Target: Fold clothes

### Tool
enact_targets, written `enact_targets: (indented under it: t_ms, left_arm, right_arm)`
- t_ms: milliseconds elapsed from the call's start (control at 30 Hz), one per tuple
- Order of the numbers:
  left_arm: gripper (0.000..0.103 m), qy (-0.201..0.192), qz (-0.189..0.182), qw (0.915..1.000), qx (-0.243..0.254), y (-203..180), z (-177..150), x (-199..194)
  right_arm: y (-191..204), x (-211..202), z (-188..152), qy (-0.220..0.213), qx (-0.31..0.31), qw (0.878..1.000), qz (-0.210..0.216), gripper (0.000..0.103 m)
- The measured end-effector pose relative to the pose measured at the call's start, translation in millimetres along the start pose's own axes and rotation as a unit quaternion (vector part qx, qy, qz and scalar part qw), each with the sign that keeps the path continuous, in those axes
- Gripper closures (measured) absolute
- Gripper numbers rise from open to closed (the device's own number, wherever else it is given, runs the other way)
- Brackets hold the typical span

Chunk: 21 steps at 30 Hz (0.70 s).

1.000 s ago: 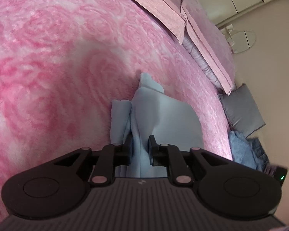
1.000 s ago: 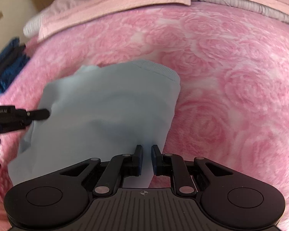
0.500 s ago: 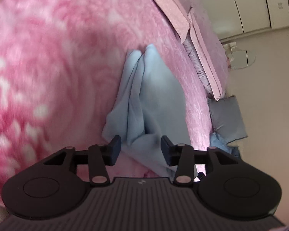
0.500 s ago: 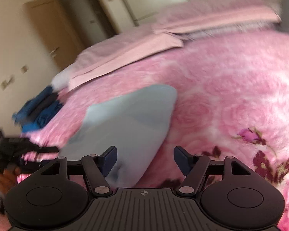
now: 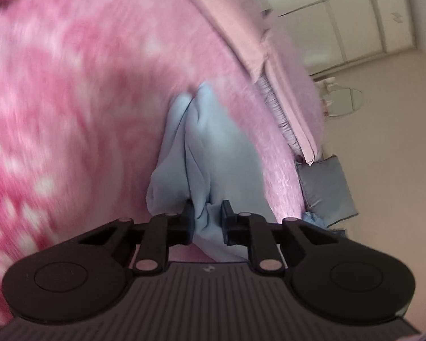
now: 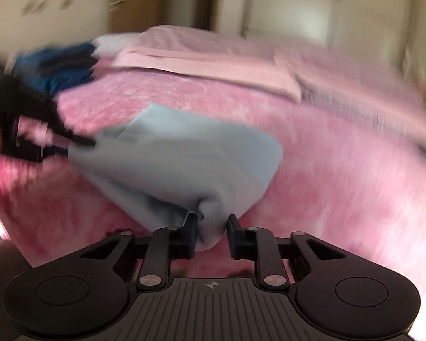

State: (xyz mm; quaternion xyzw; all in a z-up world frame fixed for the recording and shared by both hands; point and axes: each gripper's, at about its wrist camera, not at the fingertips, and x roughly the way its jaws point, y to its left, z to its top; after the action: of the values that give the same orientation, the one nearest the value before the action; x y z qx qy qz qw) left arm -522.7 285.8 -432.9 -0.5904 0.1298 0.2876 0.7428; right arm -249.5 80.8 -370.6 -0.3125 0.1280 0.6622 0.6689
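Cloth of the pale blue garment (image 5: 218, 153) on the pink bed (image 5: 71, 85) is pinched at its near edge by left gripper (image 5: 207, 221) and right gripper (image 6: 212, 234), its length stretched away from both pairs of fingers.

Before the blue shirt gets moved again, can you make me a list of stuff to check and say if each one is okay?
1. Left gripper has cloth between its fingers: ok, a fold of the blue shirt sits in the narrow gap.
2. Right gripper has cloth too: ok, a bunched corner of the shirt hangs between its fingers.
3. Both grips are tight: cannot tell, the pictures are blurry and a gap shows on each.
4. Shirt lies smooth: not ok, it is bunched and creased.
5. Pink blanket beside the shirt is free for laying it down: ok.
6. Dark blue clothes are out of the way: ok, they lie apart at the bed's far edge.
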Motion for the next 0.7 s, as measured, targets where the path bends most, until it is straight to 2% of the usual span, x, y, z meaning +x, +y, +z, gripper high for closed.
enact_targets:
  t_ms: [67, 133, 200, 233, 400, 433, 467, 600, 700]
  left_arm:
    - [0.088, -0.012, 0.006, 0.9997, 0.020, 0.1, -0.1, -3.4]
    - [0.088, -0.025, 0.011, 0.9988, 0.040, 0.1, -0.3, -6.8]
    - [0.087, -0.029, 0.009, 0.9989, 0.037, 0.1, 1.0, -9.1]
    - [0.086, -0.029, 0.007, 0.9990, 0.032, -0.9, 1.6, -9.9]
    - [0.082, -0.027, 0.001, 0.9996, 0.012, -4.8, 2.1, -10.8]
    - [0.082, -0.026, 0.006, 0.9995, 0.014, -3.6, 1.9, -9.8]
    - [0.087, -0.027, 0.010, 0.9994, 0.019, -4.5, 1.5, -9.3]
    - [0.089, -0.051, 0.035, 0.9942, 0.088, -16.9, -2.4, -16.0]
    - [0.087, -0.049, 0.055, 0.9911, 0.111, -13.1, -6.6, -8.5]
  right_arm:
    - [23.1, 3.2, -2.1, 0.007, -0.092, 0.996, -0.020, 0.085]
    - [45.6, 17.0, -15.3, 0.036, -0.174, 0.984, -0.034, 0.086]
    - [63.0, 25.2, -30.7, 0.040, -0.238, 0.969, -0.056, 0.086]
    - [64.8, 25.8, -33.1, 0.038, -0.243, 0.967, -0.057, 0.086]
    - [48.6, 23.3, -27.4, 0.034, -0.175, 0.983, -0.039, 0.084]
    - [46.9, 22.8, -26.7, 0.031, -0.164, 0.985, -0.038, 0.084]
    - [47.3, 21.4, -25.9, 0.027, -0.161, 0.986, -0.039, 0.084]
    - [55.9, 12.4, -20.0, 0.006, -0.188, 0.981, -0.048, 0.085]
    - [64.6, 23.2, -27.9, 0.024, -0.239, 0.970, -0.047, 0.085]
